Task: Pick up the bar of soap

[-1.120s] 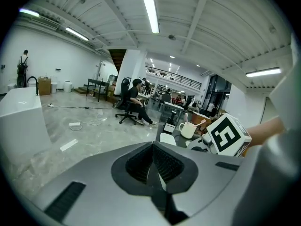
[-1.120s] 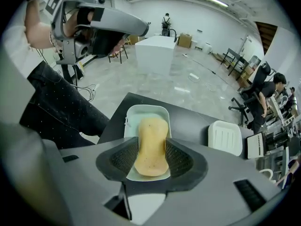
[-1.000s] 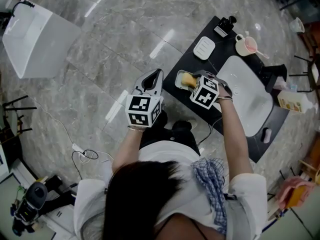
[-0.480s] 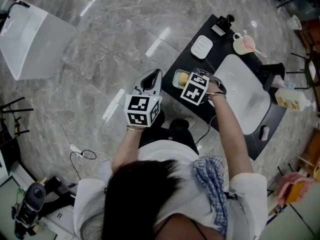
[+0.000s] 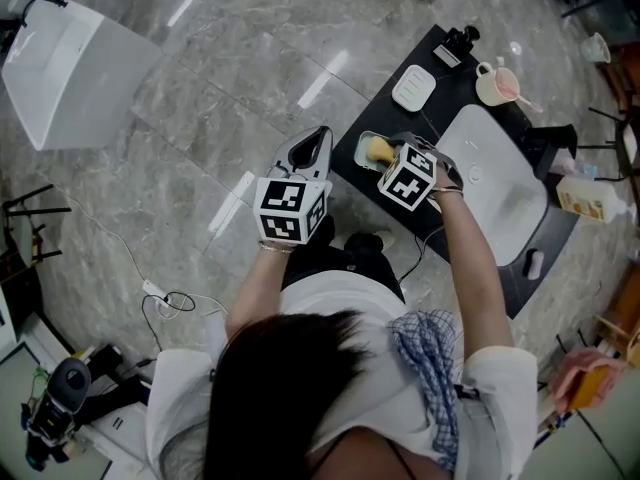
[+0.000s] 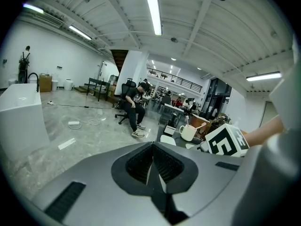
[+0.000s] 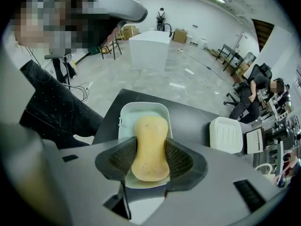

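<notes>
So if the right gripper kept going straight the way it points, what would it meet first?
The soap, which sits between its jaws with the pads on its sides; just beyond lies the dish, probably met almost at once.

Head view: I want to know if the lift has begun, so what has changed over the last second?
Hardly anything. The right gripper shifted slightly over the soap dish and came back, its pads against the sides of the bar of soap. The soap still lies in the dish, not lifted. The left gripper stayed shut and empty, held off to the side above the floor.
</notes>
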